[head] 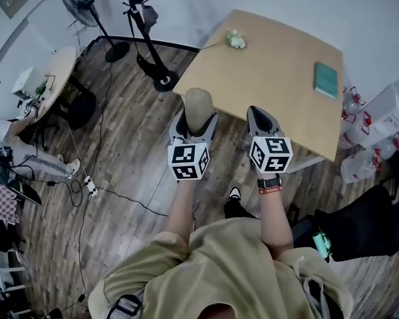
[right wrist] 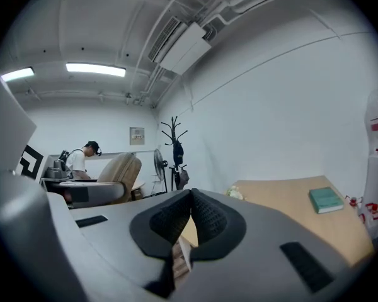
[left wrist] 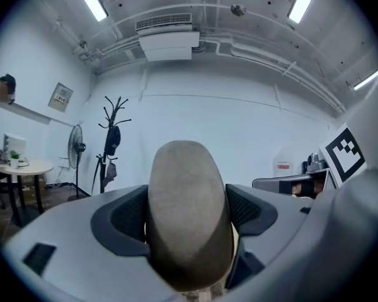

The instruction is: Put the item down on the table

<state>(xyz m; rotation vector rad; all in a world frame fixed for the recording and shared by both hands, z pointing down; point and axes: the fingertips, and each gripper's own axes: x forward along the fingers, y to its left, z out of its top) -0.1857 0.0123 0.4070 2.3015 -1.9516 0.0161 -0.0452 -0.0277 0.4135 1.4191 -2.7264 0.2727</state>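
My left gripper (head: 195, 126) is shut on a tan oval item (head: 198, 108), a smooth rounded block that stands up between the dark pads (left wrist: 127, 218). In the left gripper view the tan item (left wrist: 188, 216) fills the middle and hides the gap. It hangs at the near left corner of the light wooden table (head: 272, 72), over the table's edge and the floor. My right gripper (head: 262, 119) is held beside it, over the table's near edge, with its pads (right wrist: 208, 218) pressed together on nothing. The tan item also shows in the right gripper view (right wrist: 116, 173), at the left.
On the table lie a teal book (head: 326, 80) at the far right and a small pale green bunch (head: 236, 40) at the far left corner. A fan (head: 80, 6), a black stand (head: 146, 32) and cables occupy the wooden floor at left. White containers (head: 379, 125) stand right of the table.
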